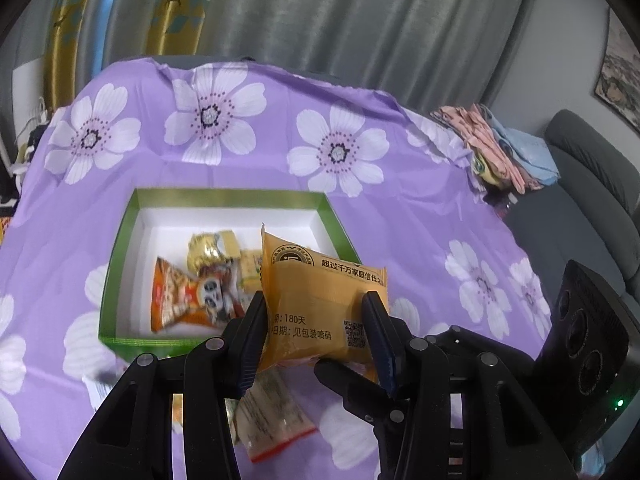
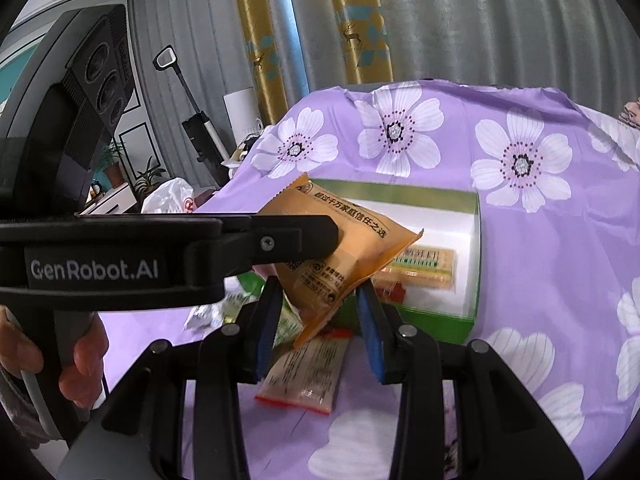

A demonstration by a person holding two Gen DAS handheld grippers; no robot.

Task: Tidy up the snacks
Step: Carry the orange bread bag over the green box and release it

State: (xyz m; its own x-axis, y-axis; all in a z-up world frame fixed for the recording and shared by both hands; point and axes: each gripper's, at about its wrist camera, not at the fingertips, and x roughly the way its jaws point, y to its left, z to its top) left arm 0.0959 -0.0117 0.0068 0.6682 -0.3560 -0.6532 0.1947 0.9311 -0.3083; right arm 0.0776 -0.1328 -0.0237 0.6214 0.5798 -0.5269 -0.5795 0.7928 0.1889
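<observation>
My left gripper [image 1: 316, 308] is shut on an orange snack packet [image 1: 320, 300] and holds it in the air near the green box's [image 1: 224, 197] front right corner. The box has a white inside and holds an orange-red snack bag [image 1: 188, 296], a gold wrapped snack [image 1: 208, 250] and a yellow-green pack [image 1: 252, 270]. In the right wrist view the same packet [image 2: 340, 248] hangs from the left gripper's finger [image 2: 296, 236], between and ahead of the fingers of my right gripper [image 2: 320, 300], which is open and empty. A clear packet with a red edge [image 2: 308, 372] lies on the cloth below.
The table is covered by a purple cloth with white flowers [image 1: 400, 216]. A pile of folded clothes [image 1: 496, 148] sits at its far right edge, beside a grey sofa [image 1: 580, 208]. A crumpled green-white wrapper [image 2: 216, 312] lies left of the box. Curtains hang behind.
</observation>
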